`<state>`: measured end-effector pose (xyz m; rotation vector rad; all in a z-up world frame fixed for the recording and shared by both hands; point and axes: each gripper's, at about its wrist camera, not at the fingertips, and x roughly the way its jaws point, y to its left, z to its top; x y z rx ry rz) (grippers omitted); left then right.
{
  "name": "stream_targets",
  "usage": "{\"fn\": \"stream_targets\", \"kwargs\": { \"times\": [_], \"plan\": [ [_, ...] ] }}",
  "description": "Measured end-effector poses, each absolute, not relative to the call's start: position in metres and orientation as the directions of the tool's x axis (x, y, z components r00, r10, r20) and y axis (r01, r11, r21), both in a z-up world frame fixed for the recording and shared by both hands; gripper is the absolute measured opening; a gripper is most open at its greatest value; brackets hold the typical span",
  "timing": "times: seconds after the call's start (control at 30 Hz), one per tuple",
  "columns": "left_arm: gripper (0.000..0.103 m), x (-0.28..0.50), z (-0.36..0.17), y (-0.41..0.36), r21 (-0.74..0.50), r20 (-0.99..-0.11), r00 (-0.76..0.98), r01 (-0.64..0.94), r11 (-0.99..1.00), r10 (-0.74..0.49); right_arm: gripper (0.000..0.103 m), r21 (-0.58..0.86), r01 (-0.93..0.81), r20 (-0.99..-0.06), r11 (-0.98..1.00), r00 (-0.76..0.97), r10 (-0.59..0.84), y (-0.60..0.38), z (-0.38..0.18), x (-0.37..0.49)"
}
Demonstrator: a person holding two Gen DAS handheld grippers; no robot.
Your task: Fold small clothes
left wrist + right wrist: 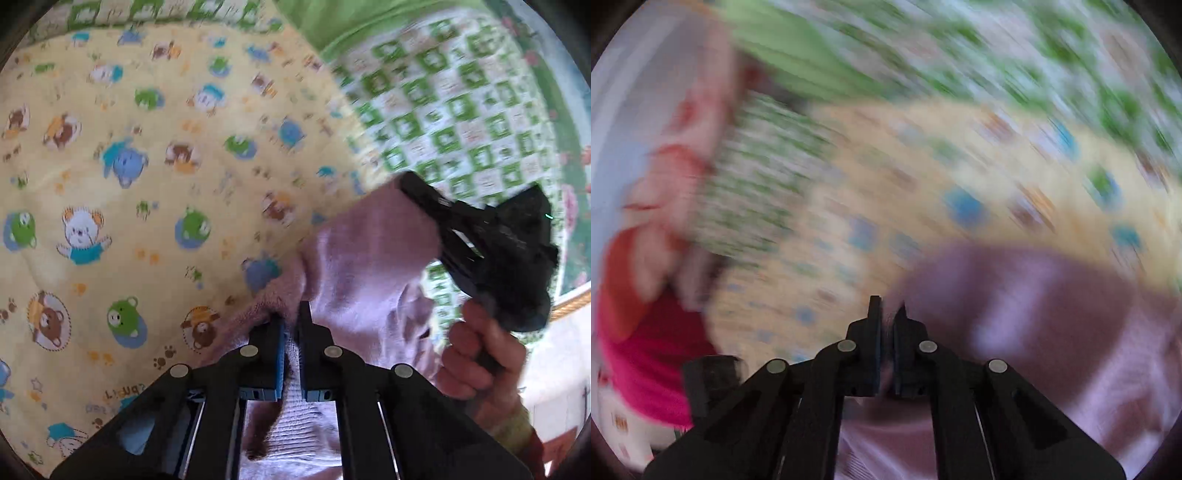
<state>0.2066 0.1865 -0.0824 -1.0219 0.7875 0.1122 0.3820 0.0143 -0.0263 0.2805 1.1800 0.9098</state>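
A yellow cartoon-bear blanket (147, 177) is covering the bed, lying over a green-checked sheet (461, 122) toward the far edge, with daylight falling brightly across both fabrics.

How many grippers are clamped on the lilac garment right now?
2: the left gripper pinches its knitted hem; the right gripper grips the lilac garment at its far edge.

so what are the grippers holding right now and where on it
Both grip the lilac knit garment: the left gripper on a ribbed edge, the right gripper on another edge; which part, blur hides.
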Motion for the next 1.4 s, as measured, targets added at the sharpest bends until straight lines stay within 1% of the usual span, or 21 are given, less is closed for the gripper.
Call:
{"fn": "stream_targets", "kwargs": {
  "times": [0.03, 0.1, 0.23, 0.3, 0.37, 0.43, 0.47, 0.5, 0.53, 0.57, 0.67, 0.77, 0.9, 1.0, 1.07, 1.2, 1.27, 1.3, 1.33, 1.37, 1.4],
  "plan": [
    [0.004, 0.206, -0.083, 0.187, -0.715, -0.642, 0.719, -0.435, 0.547, -0.267, 0.006, 0.616, -0.493, -0.666, 0.614, 0.091, 0.74, 0.022, -0.026, 0.383],
    [0.004, 0.207, -0.088, 0.187, -0.694, -0.663, 0.702, -0.444, 0.566, -0.261, 0.006, 0.591, -0.497, -0.694, 0.636, 0.088, 0.715, 0.034, -0.038, 0.388],
    [0.004, 0.202, -0.108, 0.195, -0.677, -0.69, 0.676, -0.474, 0.563, -0.261, 0.006, 0.546, -0.456, -0.752, 0.703, 0.103, 0.651, 0.04, -0.071, 0.396],
    [0.005, 0.204, -0.12, 0.199, -0.684, -0.697, 0.655, -0.486, 0.545, -0.292, 0.007, 0.514, -0.431, -0.783, 0.742, 0.118, 0.611, 0.038, -0.082, 0.4],
    [0.008, 0.201, -0.121, 0.201, -0.694, -0.692, 0.649, -0.481, 0.535, -0.315, 0.01, 0.552, -0.375, -0.78, 0.745, 0.082, 0.62, 0.032, -0.088, 0.405],
    [0.012, 0.194, -0.112, 0.201, -0.678, -0.708, 0.629, -0.479, 0.558, -0.32, 0.013, 0.576, -0.325, -0.776, 0.75, 0.073, 0.627, 0.02, -0.08, 0.405],
    [0.013, 0.189, -0.106, 0.2, -0.675, -0.71, 0.625, -0.476, 0.564, -0.324, 0.017, 0.567, -0.324, -0.778, 0.757, 0.092, 0.622, 0.013, -0.073, 0.402],
    [0.02, 0.182, -0.099, 0.198, -0.675, -0.71, 0.622, -0.468, 0.571, -0.33, 0.02, 0.548, -0.325, -0.785, 0.77, 0.116, 0.608, 0.005, -0.063, 0.397],
    [0.025, 0.179, -0.096, 0.196, -0.672, -0.713, 0.617, -0.464, 0.577, -0.334, 0.026, 0.544, -0.325, -0.778, 0.773, 0.15, 0.61, -0.008, -0.051, 0.389],
    [0.026, 0.174, -0.092, 0.192, -0.664, -0.722, 0.603, -0.463, 0.587, -0.341, 0.029, 0.545, -0.317, -0.771, 0.776, 0.174, 0.613, -0.02, -0.043, 0.381],
    [0.026, 0.17, -0.089, 0.168, -0.648, -0.742, 0.538, -0.42, 0.636, -0.401, 0.029, 0.558, -0.296, -0.736, 0.776, 0.257, 0.627, -0.059, -0.015, 0.337],
    [0.027, 0.171, -0.093, 0.143, -0.617, -0.769, 0.479, -0.381, 0.688, -0.424, 0.029, 0.537, -0.333, -0.74, 0.775, 0.255, 0.622, -0.066, -0.009, 0.289],
    [0.027, 0.178, -0.105, 0.126, -0.578, -0.804, 0.416, -0.374, 0.725, -0.426, 0.029, 0.423, -0.448, -0.817, 0.788, 0.188, 0.546, -0.048, -0.028, 0.227],
    [0.027, 0.184, -0.11, 0.125, -0.578, -0.805, 0.406, -0.368, 0.728, -0.434, 0.029, 0.317, -0.507, -0.858, 0.801, 0.207, 0.471, -0.038, -0.041, 0.201],
    [0.026, 0.189, -0.11, 0.125, -0.586, -0.799, 0.406, -0.365, 0.723, -0.443, 0.029, 0.25, -0.536, -0.879, 0.806, 0.223, 0.421, -0.037, -0.049, 0.192],
    [0.026, 0.197, -0.113, 0.124, -0.582, -0.803, 0.395, -0.355, 0.731, -0.447, 0.03, 0.194, -0.548, -0.899, 0.814, 0.232, 0.37, -0.044, -0.065, 0.191],
    [0.023, 0.205, -0.111, 0.118, -0.566, -0.811, 0.393, -0.343, 0.75, -0.432, 0.03, 0.141, -0.549, -0.901, 0.824, 0.273, 0.336, -0.047, -0.066, 0.193],
    [0.016, 0.21, -0.109, 0.113, -0.544, -0.822, 0.391, -0.33, 0.771, -0.413, 0.029, 0.135, -0.546, -0.899, 0.827, 0.284, 0.334, -0.049, -0.067, 0.193],
    [0.008, 0.214, -0.107, 0.108, -0.52, -0.833, 0.392, -0.311, 0.795, -0.391, 0.026, 0.141, -0.538, -0.896, 0.831, 0.288, 0.338, -0.05, -0.066, 0.195],
    [0.008, 0.216, -0.105, 0.104, -0.506, -0.837, 0.398, -0.298, 0.81, -0.376, 0.004, 0.156, -0.527, -0.89, 0.836, 0.292, 0.35, -0.053, -0.064, 0.197],
    [0.006, 0.217, -0.101, 0.104, -0.498, -0.835, 0.413, -0.285, 0.819, -0.364, 0.003, 0.176, -0.515, -0.883, 0.839, 0.294, 0.365, -0.057, -0.062, 0.198]
  ]
}}
